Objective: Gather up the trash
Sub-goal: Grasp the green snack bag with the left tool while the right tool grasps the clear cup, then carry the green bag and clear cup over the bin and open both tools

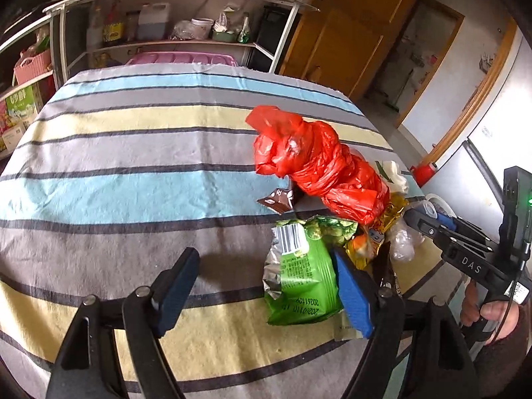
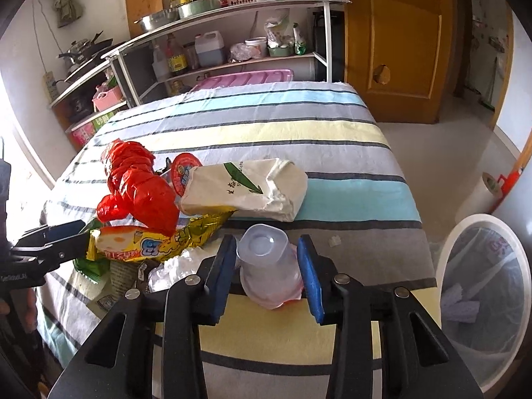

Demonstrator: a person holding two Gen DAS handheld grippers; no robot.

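Right wrist view shows the right gripper (image 2: 267,274) fingers pinching a plastic cup (image 2: 266,262) at the desk edge, bin (image 2: 482,302) next; left gripper (image 1: 262,296) fingers open.

Both wrist views look steeply down, close over the striped table (image 1: 133,153), sharing the red bag (image 1: 312,163) at 12 o'clock.

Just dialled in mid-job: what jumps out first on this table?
The knotted red plastic bag stands out first, lying on top of the heap of wrappers near the table's right edge. Just in front of it, the right gripper has its jaws around a clear plastic cup. The left gripper stands open by a green snack bag.
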